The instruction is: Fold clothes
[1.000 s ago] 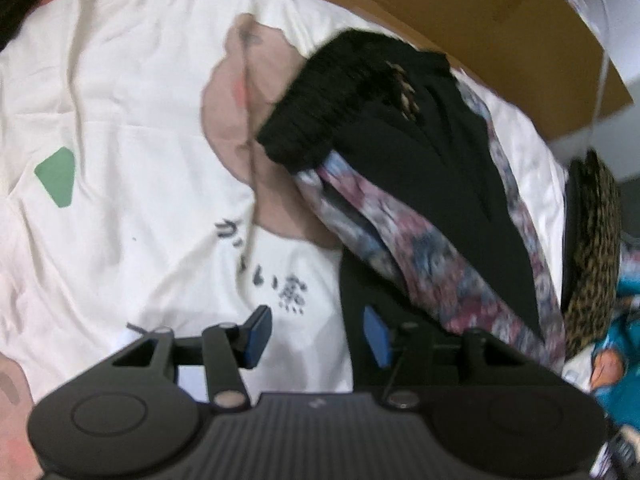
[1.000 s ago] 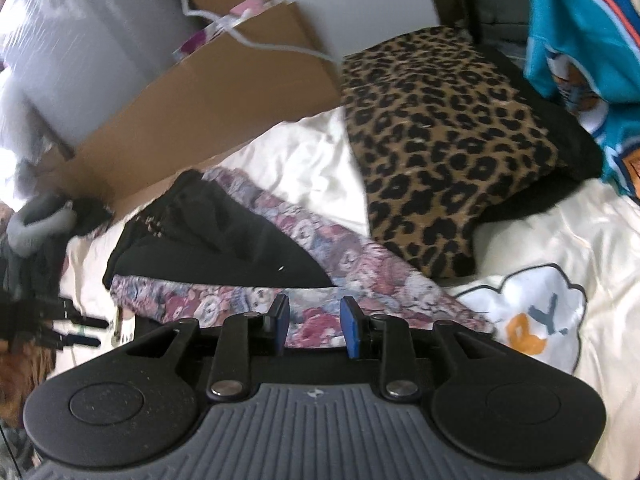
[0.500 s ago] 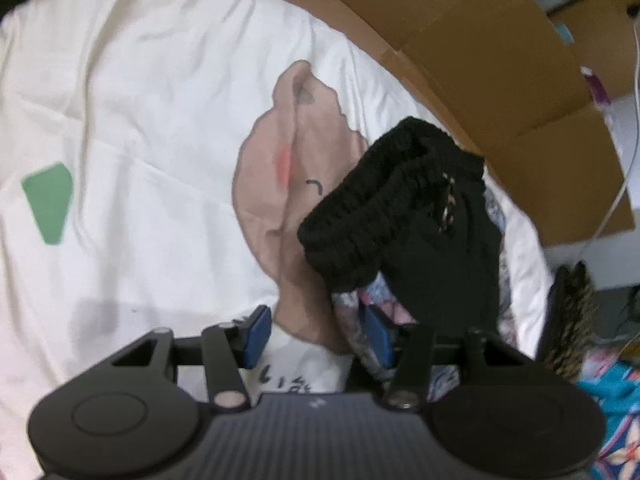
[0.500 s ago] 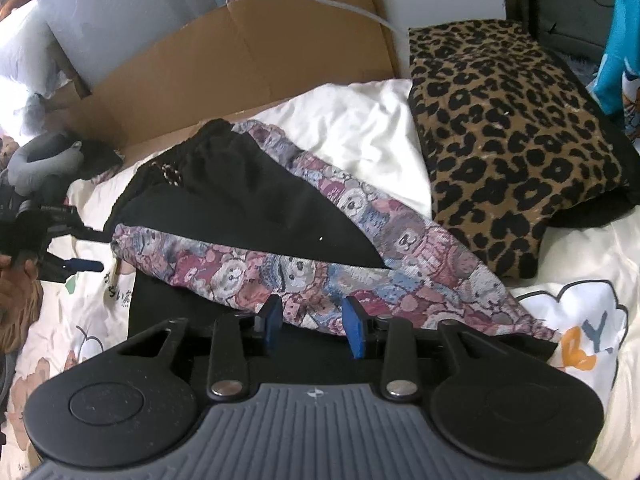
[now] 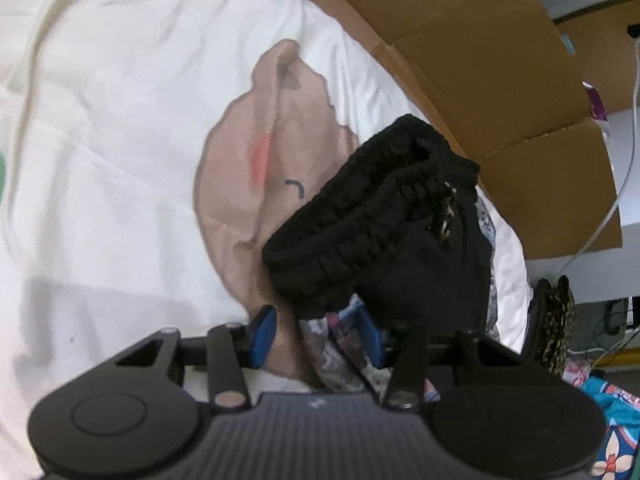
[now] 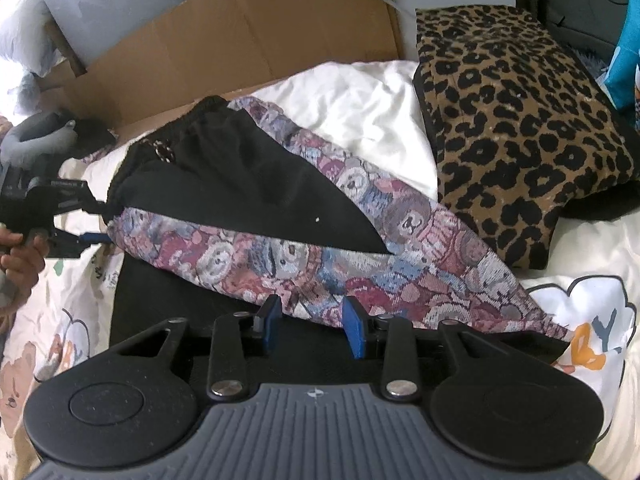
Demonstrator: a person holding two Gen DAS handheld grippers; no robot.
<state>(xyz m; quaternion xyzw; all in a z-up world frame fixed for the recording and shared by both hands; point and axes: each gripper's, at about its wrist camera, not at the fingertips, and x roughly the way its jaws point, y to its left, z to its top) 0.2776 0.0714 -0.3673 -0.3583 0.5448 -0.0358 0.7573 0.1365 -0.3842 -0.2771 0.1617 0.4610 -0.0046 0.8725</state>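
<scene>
A pair of black trousers with bear-patterned panels (image 6: 288,240) lies across the white printed bedsheet (image 6: 360,108). Its black ribbed waistband (image 5: 360,216) bunches up in the left wrist view. My left gripper (image 5: 318,338) is open, its blue fingers (image 5: 262,334) on either side of the patterned edge just under the waistband. It also shows in the right wrist view (image 6: 86,226), at the garment's left end. My right gripper (image 6: 312,320) is open at the garment's near patterned edge, with fabric between its blue fingers (image 6: 354,326).
A folded leopard-print garment (image 6: 516,112) lies to the right on the bed. Flattened brown cardboard (image 6: 240,36) leans along the far edge, also in the left wrist view (image 5: 500,72). A white cable (image 5: 624,168) hangs beside it. Turquoise printed cloth (image 6: 626,48) is at far right.
My left gripper has closed in on the waistband end, which now sits nearer its fingers. My right gripper has dropped closer to the patterned edge. Both stay open.
</scene>
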